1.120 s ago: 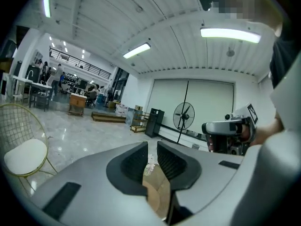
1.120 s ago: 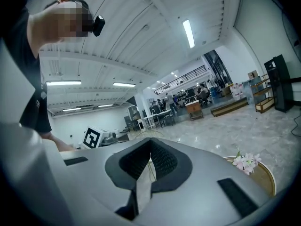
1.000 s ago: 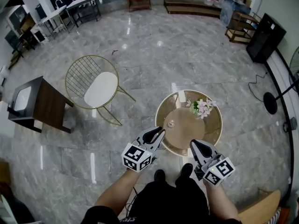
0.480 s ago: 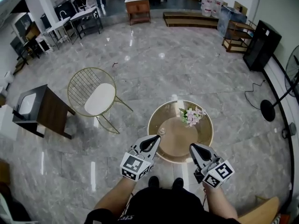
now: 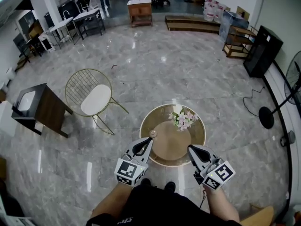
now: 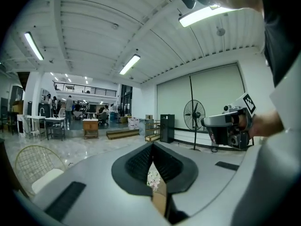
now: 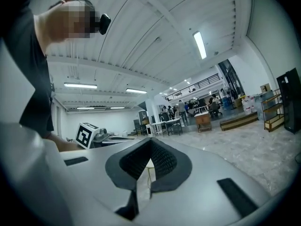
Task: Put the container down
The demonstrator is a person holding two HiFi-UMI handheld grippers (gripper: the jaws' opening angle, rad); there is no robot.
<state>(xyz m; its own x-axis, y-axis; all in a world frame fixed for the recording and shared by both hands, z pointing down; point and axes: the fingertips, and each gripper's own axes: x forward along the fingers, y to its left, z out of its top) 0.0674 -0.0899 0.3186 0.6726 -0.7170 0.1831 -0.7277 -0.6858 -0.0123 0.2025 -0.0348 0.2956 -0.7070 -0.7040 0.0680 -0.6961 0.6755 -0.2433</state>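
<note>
A small round container point(image 5: 152, 133) stands on the left edge of the round gold-rimmed table point(image 5: 203, 135), apart from both grippers. My left gripper point(image 5: 146, 142) hovers just short of it with its jaws shut and nothing between them. In the left gripper view the left gripper point(image 6: 151, 147) shows pads meeting at the tip, and pink flowers point(image 6: 153, 178) show below them. My right gripper point(image 5: 192, 149) sits at the table's near right edge, shut and empty. The right gripper point(image 7: 150, 145) shows the same closed pads in its own view. A pink flower bunch point(image 5: 182, 119) lies on the table's far side.
A gold wire chair point(image 5: 89, 95) stands to the left, with a dark side table point(image 5: 37, 109) beyond it. A standing fan point(image 5: 270, 112) and a black cabinet point(image 5: 263, 51) are at the right wall. The person's feet point(image 5: 155, 186) are just below the table.
The person has stepped back from the table, so both grippers now sit at its near edge instead of over it. The container stays on the table.
</note>
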